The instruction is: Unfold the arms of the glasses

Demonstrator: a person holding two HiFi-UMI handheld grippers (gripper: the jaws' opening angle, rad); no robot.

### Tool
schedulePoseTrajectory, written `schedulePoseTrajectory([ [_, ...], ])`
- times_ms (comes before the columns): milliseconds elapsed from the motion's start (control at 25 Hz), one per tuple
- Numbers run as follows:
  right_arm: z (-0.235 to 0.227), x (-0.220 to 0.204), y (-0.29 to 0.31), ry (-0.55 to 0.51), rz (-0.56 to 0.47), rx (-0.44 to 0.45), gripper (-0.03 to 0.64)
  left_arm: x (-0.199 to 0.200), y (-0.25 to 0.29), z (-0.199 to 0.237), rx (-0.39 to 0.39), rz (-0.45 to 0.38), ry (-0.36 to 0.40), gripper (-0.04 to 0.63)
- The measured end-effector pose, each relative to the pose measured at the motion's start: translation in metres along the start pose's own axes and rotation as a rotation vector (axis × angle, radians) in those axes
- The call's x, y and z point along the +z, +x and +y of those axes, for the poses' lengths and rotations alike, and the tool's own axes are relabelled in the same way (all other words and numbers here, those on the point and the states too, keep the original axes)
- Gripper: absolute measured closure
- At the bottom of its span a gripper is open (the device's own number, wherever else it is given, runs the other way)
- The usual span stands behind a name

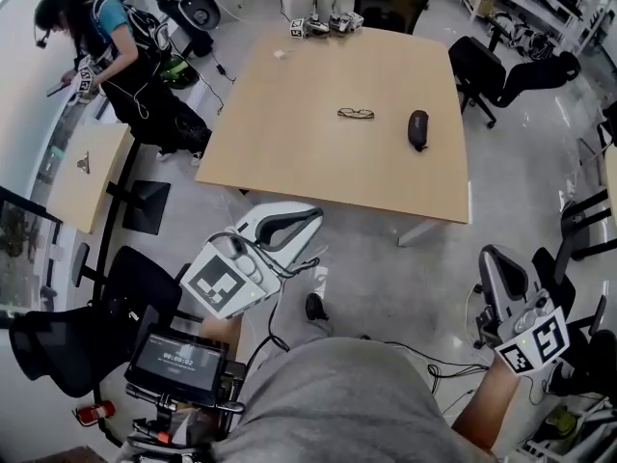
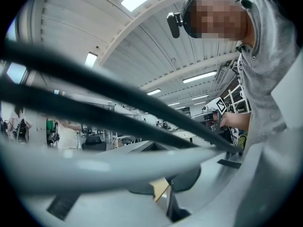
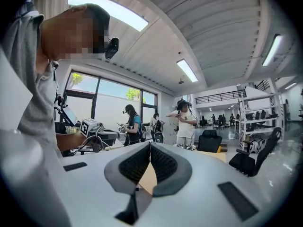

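Both sets of tongs are clenched on nothing as I face the tan surface. The glasses lie out near its middle, at 12 o'clock in the head view and well apart from either tool.

The left tongs sit short of the near edge with pads together, and the glasses bear about 1 o'clock from them. The right tongs, just as tightly closed, are lower and off to the side over the floor, and the glasses bear about 11 o'clock from them. I judge the left the nearer of the two.

The frame's long axis runs from 9 to 3 o'clock, broadside to me. The glasses look folded, though they are too small to be sure. A black case rests at 3 o'clock from them, near but not touching.
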State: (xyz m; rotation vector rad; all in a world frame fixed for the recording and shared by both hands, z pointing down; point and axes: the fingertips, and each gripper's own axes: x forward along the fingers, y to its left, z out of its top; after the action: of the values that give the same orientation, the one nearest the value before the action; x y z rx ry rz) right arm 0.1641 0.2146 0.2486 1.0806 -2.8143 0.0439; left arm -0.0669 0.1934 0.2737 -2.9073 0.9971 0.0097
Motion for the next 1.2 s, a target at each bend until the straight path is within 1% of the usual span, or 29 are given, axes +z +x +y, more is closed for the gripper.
schedulePoseTrajectory([
  [200,0.004,0.006,0.057,-0.014,-0.005,-0.031,0.609,-0.002,-0.007,0.043,-0.038,-0.034,-0.01,0.589],
  [280,0.008,0.011,0.075,-0.014,-0.01,-0.034,0.609,-0.001,-0.011,0.058,-0.044,-0.04,-0.002,0.589],
  [360,0.012,0.018,0.088,-0.022,-0.002,-0.034,0.609,0.003,-0.013,0.071,-0.046,-0.055,0.007,0.589],
  [520,0.011,0.025,0.104,-0.035,0.015,-0.041,0.609,0.01,-0.013,0.085,-0.049,-0.082,-0.003,0.589],
  [640,0.008,0.022,0.118,-0.032,0.02,-0.038,0.609,0.004,-0.013,0.098,-0.05,-0.074,0.016,0.589],
  [840,-0.005,0.014,0.144,-0.019,0.024,-0.02,0.609,-0.011,-0.013,0.118,-0.036,-0.037,0.041,0.589],
  [1040,-0.025,0.005,0.179,-0.009,0.023,0.019,0.609,-0.021,-0.005,0.147,0.004,-0.022,0.033,0.589],
  [1200,-0.057,0.003,0.206,0.005,0.027,0.053,0.609,-0.028,0.02,0.174,0.033,-0.001,0.028,0.589],
])
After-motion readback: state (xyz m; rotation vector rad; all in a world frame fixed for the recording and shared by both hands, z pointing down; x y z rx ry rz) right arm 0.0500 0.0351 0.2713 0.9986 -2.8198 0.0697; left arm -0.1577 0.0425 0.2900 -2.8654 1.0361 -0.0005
